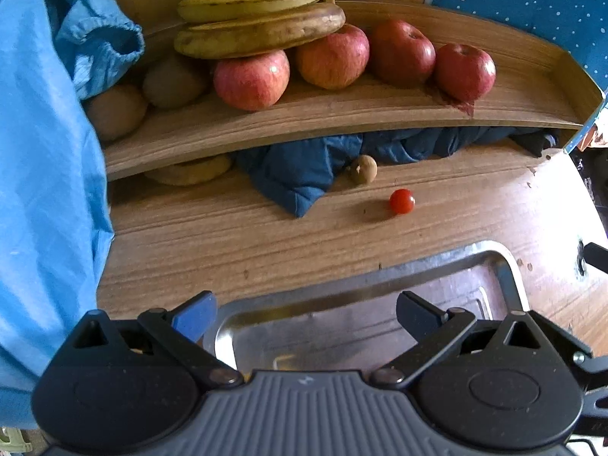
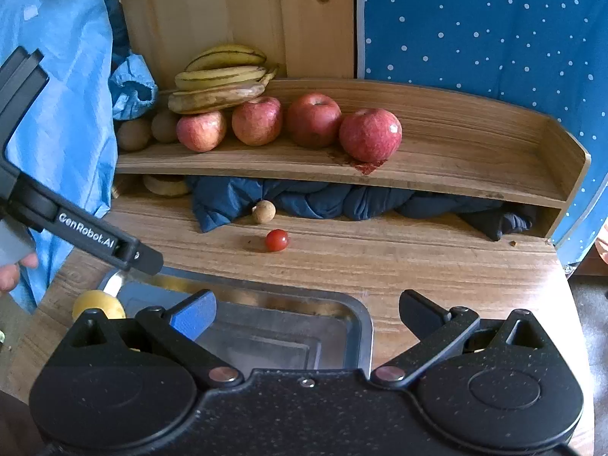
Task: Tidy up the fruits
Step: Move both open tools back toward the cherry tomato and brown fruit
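On the raised wooden shelf (image 1: pixel 342 121) lie several red apples (image 1: pixel 250 79), a bunch of bananas (image 1: pixel 258 11) resting on them, and brown kiwis (image 1: pixel 173 79) at the left. The same apples (image 2: pixel 370 135), bananas (image 2: pixel 220 83) and kiwis (image 2: pixel 133 133) show in the right wrist view. A cherry tomato (image 1: pixel 402 201) (image 2: pixel 276 240) and a small brown fruit (image 1: pixel 363 169) (image 2: pixel 263 211) lie on the table below. A metal tray (image 1: pixel 509 266) (image 2: pixel 357 323) lies close in front. My left gripper (image 1: pixel 306 313) is open and empty over the tray. My right gripper (image 2: pixel 307 313) is open and empty.
A dark blue cloth (image 1: pixel 304 174) (image 2: pixel 342 197) is bunched under the shelf. A pale round fruit (image 1: pixel 190 173) lies under the shelf at the left. A yellow fruit (image 2: pixel 98 304) sits by the tray's left corner. Light blue fabric (image 1: pixel 45 152) hangs at the left.
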`<state>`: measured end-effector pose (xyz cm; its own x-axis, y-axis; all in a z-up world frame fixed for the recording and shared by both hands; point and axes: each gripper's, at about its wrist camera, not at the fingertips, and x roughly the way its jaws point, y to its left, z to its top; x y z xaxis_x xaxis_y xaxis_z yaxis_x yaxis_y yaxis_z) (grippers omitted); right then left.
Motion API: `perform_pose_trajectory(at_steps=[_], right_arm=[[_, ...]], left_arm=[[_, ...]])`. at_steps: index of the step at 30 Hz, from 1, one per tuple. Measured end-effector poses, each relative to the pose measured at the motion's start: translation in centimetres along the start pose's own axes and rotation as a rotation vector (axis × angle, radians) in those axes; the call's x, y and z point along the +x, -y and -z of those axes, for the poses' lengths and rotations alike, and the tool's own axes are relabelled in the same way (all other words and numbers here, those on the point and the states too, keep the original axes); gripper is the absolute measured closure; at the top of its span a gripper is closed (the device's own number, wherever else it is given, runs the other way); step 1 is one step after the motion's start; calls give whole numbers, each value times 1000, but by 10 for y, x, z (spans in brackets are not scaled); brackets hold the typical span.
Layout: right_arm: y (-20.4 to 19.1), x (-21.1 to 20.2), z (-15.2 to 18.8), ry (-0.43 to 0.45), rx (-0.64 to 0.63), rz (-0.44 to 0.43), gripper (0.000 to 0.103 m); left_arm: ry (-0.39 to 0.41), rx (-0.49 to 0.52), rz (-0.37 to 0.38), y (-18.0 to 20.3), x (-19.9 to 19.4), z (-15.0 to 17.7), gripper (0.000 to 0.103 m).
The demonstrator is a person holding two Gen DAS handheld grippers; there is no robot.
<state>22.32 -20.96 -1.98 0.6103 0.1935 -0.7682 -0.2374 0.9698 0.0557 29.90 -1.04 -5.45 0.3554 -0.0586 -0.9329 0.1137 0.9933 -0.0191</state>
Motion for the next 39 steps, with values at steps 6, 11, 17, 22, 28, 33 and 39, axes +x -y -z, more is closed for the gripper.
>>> perform_pose_trajectory(at_steps=[6, 11, 17, 22, 28, 33, 39], right_arm=[[3, 13, -5, -15, 10, 8, 1], [4, 25, -10, -30, 7, 14, 1], [3, 41, -17, -51, -4, 17, 1], [4, 53, -20, -67, 0, 21, 1], [3, 65, -18, -78, -11, 33, 1], [1, 72, -18, -80, -35, 27, 1], [0, 83, -21, -84, -55, 20, 1]], left_arm=[[13, -24, 12, 0, 10, -19, 1], [25, -50, 39, 1, 21, -36, 1], [23, -45, 69, 8, 33, -49, 1], [16, -35, 89, 12, 43, -55, 1], [21, -52, 152, 16, 55, -60, 1], [21, -68, 180, 15, 64, -63, 1], [25, -93, 197, 9, 74, -67, 1]])
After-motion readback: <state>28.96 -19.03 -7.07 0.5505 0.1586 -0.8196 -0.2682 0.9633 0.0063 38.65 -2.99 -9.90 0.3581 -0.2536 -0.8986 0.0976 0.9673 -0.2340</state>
